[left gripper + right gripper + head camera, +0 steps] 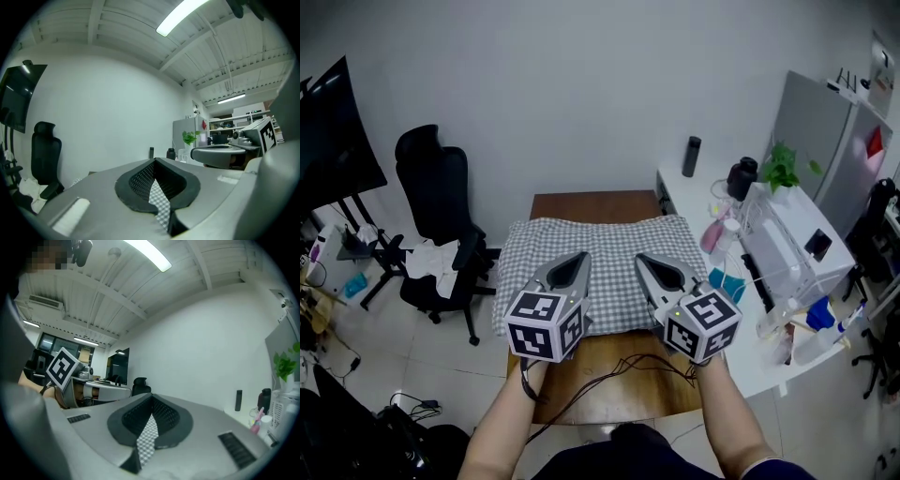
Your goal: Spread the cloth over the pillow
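Checked cloth point(609, 246) mid-frame, covering hidden pillow on wooden surface point(595, 202); near edge clamped in left tongs point(581, 257) and right tongs point(641, 259). Could drag askew, baring pillow, if pulled unevenly.

A brown wooden table point(592, 204) stands in the centre of the frame, its bare top showing at the far edge and along the near strip. A grey-and-white checked cloth point(614, 248) lies across its middle, reaching past both side edges. Thin black cables point(623, 367) trail over the near strip.
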Action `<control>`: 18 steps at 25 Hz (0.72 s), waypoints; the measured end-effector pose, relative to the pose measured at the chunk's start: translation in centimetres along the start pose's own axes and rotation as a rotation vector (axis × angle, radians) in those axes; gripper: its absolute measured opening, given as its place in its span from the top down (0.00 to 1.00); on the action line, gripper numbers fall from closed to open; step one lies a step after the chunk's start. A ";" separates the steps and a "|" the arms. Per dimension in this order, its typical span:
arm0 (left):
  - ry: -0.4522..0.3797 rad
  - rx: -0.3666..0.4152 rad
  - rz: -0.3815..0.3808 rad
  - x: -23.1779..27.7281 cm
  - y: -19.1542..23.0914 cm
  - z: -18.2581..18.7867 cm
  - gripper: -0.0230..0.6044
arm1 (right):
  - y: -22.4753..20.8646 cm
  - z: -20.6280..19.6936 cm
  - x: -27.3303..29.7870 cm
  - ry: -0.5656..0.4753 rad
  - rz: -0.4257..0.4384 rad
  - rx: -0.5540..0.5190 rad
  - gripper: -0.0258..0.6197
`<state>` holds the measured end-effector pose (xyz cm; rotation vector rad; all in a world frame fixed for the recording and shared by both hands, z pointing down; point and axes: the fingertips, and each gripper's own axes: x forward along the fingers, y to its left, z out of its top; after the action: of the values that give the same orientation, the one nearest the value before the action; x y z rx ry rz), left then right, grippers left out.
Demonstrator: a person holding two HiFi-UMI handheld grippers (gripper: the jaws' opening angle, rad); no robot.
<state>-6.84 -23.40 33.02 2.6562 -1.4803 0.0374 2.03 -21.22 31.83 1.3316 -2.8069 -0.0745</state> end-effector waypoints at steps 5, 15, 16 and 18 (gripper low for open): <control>0.003 -0.017 -0.024 -2.5 -1.1 -0.6 0.95 | 2.8 -0.2 -1.5 0.005 -0.009 0.021 0.96; 0.031 -0.038 -0.056 -4.7 -2.6 -2.9 0.95 | 5.4 -2.6 -3.2 0.047 -0.031 0.074 0.96; 0.034 -0.037 -0.057 -4.7 -2.7 -3.0 0.95 | 5.4 -2.8 -3.3 0.054 -0.032 0.076 0.96; 0.040 -0.037 -0.058 -4.8 -2.8 -3.3 0.95 | 5.5 -3.1 -3.3 0.067 -0.032 0.077 0.96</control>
<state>-6.93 -17.54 35.73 2.6511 -1.3783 0.0572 0.05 -15.29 35.22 1.3682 -2.7598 0.0766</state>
